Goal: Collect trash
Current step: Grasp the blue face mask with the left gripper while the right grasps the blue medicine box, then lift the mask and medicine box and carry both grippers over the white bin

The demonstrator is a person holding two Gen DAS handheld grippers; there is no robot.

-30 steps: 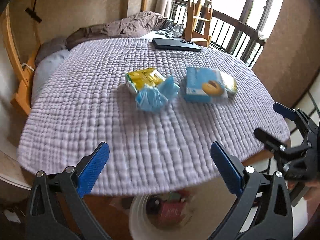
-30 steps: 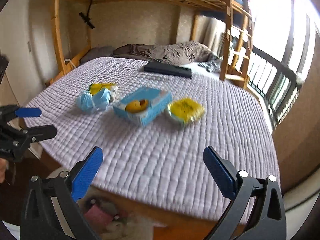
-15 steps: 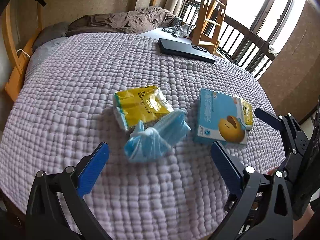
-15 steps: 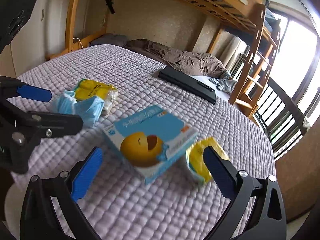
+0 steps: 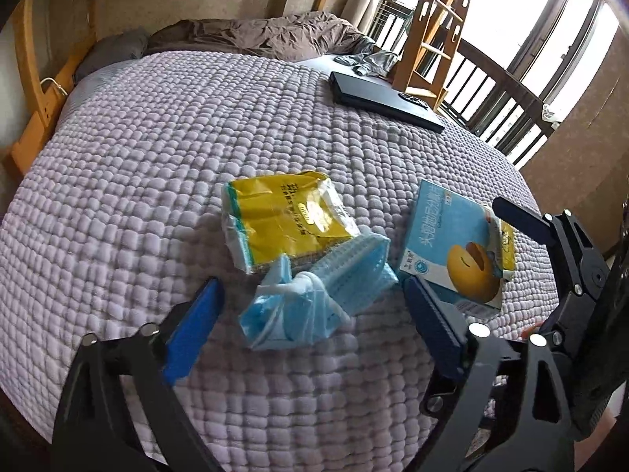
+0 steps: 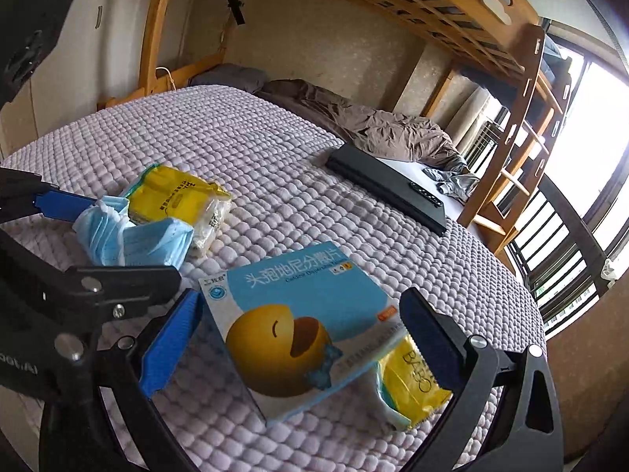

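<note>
Trash lies on a purple quilted bed point(image 5: 157, 149). A crumpled blue face mask point(image 5: 314, 299) lies between the open fingers of my left gripper point(image 5: 310, 326). A yellow tissue pack point(image 5: 283, 220) lies just behind it. A blue medicine box point(image 6: 298, 322) with a yellow face lies between the open fingers of my right gripper point(image 6: 302, 342). A second yellow packet point(image 6: 409, 381) lies under the box's right edge. The mask point(image 6: 129, 236) and first pack point(image 6: 177, 196) show left in the right wrist view. The box point(image 5: 456, 251) shows right in the left wrist view.
A flat black device point(image 5: 385, 98) lies on the far side of the bed. A brown duvet point(image 5: 259, 35) is bunched at the head. A wooden bunk ladder point(image 5: 432, 27) and a balcony railing point(image 5: 499, 102) stand at the right.
Both grippers moved forward and down onto the bed. The mask now lies between the left fingers and the box between the right fingers. Both stay open.
</note>
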